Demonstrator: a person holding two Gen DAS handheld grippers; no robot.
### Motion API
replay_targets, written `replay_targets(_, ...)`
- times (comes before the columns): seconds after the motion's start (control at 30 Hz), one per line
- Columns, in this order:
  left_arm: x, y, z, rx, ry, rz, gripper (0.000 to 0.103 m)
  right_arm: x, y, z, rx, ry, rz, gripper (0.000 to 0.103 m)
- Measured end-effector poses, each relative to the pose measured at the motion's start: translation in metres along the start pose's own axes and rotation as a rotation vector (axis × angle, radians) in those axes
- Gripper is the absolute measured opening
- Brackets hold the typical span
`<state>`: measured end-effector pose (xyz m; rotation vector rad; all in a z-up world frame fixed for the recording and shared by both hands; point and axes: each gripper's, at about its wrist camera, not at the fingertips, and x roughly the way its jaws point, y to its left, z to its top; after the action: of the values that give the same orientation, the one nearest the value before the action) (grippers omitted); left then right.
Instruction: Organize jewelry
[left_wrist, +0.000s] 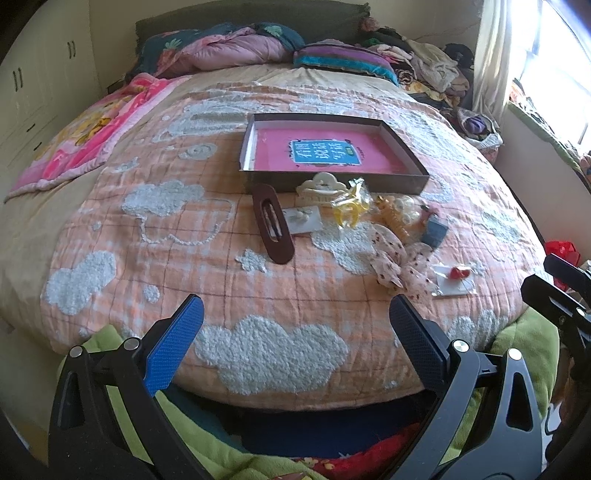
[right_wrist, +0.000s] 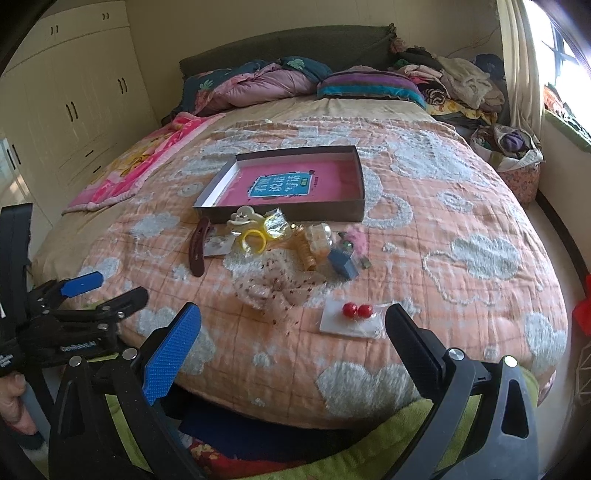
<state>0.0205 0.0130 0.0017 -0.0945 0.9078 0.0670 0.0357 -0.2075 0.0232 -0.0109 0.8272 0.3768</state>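
A shallow dark box with a pink bottom lies open on the bed. In front of it lie a brown oval hair clip, a cream claw clip, a yellow ring piece, an amber clip, a small blue box, a dotted fabric bow and a card with red ball earrings. My left gripper is open and empty at the near edge. My right gripper is open and empty just before the earring card.
The orange quilt with white clouds covers the bed. Pillows and bedding pile at the headboard, clothes at the back right. A wardrobe stands left, a window right. Green fabric lies under the grippers.
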Motion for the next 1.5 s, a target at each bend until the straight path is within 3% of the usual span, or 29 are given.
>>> replay_targets(0.47, 0.047, 0.038, 0.035, -0.083, 0.051, 0.034, 0.094, 0.051, -0.034, 0.035, 0.020, 0.054, -0.030, 0.099)
replay_targets(0.8, 0.097, 0.032, 0.048, -0.061, 0.127, -0.008, 0.094, 0.082, -0.050, 0.046, 0.053, 0.071, -0.047, 0.099)
replay_targets(1.07, 0.137, 0.048, 0.062, -0.135, 0.167, -0.050, 0.090, 0.111, -0.056, 0.038, 0.081, 0.107, -0.037, 0.098)
replay_targets(1.13, 0.147, 0.050, 0.065, -0.137, 0.178, -0.057, 0.080, 0.117, -0.059, 0.037, 0.094, 0.113, -0.042, 0.095)
replay_targets(1.27, 0.163, 0.054, 0.068, -0.173, 0.209, -0.093, 0.070, 0.136, -0.067, 0.035, 0.149, 0.142, -0.042, 0.080)
replay_targets(1.4, 0.168, 0.058, 0.071, -0.199, 0.194, -0.125, 0.061, 0.154, -0.074, 0.032, 0.203, 0.171, -0.030, 0.060)
replay_targets(1.5, 0.169, 0.058, 0.074, -0.204, 0.184, -0.149, 0.049, 0.160, -0.075, 0.029, 0.212, 0.180, -0.018, 0.045)
